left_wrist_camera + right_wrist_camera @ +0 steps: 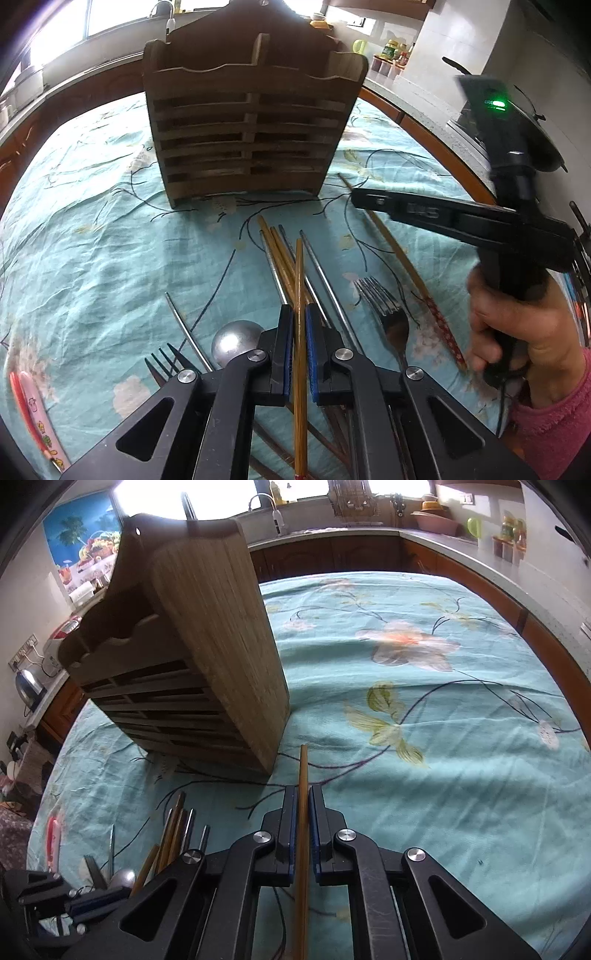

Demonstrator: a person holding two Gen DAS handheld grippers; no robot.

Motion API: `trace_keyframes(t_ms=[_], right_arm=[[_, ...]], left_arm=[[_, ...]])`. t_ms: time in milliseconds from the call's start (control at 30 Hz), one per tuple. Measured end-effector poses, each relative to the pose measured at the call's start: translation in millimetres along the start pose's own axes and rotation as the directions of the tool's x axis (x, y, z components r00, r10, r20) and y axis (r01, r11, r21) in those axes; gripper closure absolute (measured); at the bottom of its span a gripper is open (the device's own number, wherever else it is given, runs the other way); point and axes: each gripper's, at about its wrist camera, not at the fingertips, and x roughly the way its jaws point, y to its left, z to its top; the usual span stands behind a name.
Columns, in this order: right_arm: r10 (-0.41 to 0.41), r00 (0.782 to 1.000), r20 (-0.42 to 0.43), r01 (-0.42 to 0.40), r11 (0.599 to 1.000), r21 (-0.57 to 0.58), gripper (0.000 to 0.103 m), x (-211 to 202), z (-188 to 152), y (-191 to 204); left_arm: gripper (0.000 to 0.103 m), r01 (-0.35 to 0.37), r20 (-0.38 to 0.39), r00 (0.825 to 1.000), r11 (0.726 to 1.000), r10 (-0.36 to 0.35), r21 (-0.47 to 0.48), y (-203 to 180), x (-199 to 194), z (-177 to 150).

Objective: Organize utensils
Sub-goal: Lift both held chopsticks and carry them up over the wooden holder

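Note:
A slatted wooden utensil holder (251, 122) (184, 646) stands upright on the teal floral cloth. In front of it lies a loose heap of wooden and metal chopsticks (280, 251) (177, 827). My left gripper (300, 314) is shut on one yellow-brown chopstick (299, 266), which runs back between the blue pads. My right gripper (303, 794) is shut on a brown chopstick (303, 764) just right of the holder's base. In the left wrist view a hand holds that right gripper (356, 201) over a chopstick with a red patterned end (406, 273).
A steel fork (388, 310), a round steel spoon (236, 341), a dark fork (166, 360) and a pink-handled utensil (29, 406) lie around the heap. The left gripper (88, 901) shows at the right wrist view's lower left. Kitchen counters ring the table (406, 701).

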Motion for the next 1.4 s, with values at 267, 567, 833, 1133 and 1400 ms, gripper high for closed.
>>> trace_keyframes(t_ms=[267, 567, 833, 1133, 1400], right_arm=[[0.076, 0.996, 0.046, -0.078, 0.996, 0.047, 0.097, -35, -12, -9], [0.123, 0.979, 0.163, -0.136, 0.988, 0.068, 0.097, -93, -4, -6], [0.144, 0.96, 0.24, -0.152, 0.988, 0.015, 0.097, -129, -2, 24], [0.183, 0.949, 0.256, -0.185, 0.983, -0.016, 0.097, -142, -10, 42], [0.22, 0.947, 0.235, -0.215, 0.976, -0.045, 0.097, -134, -14, 60]], left_arm=[[0.098, 0.021, 0.028, 0.999, 0.999, -0.02, -0.035, 10, -19, 4], [0.098, 0.047, 0.166, 0.985, 0.998, -0.039, -0.044, 12, -86, -3], [0.098, 0.089, 0.249, 0.966, 0.994, -0.069, -0.071, 18, -133, -17], [0.098, 0.132, 0.289, 0.952, 0.987, -0.102, -0.087, 21, -150, -23], [0.098, 0.193, 0.351, 0.919, 0.981, -0.18, -0.001, 9, -174, -30]])
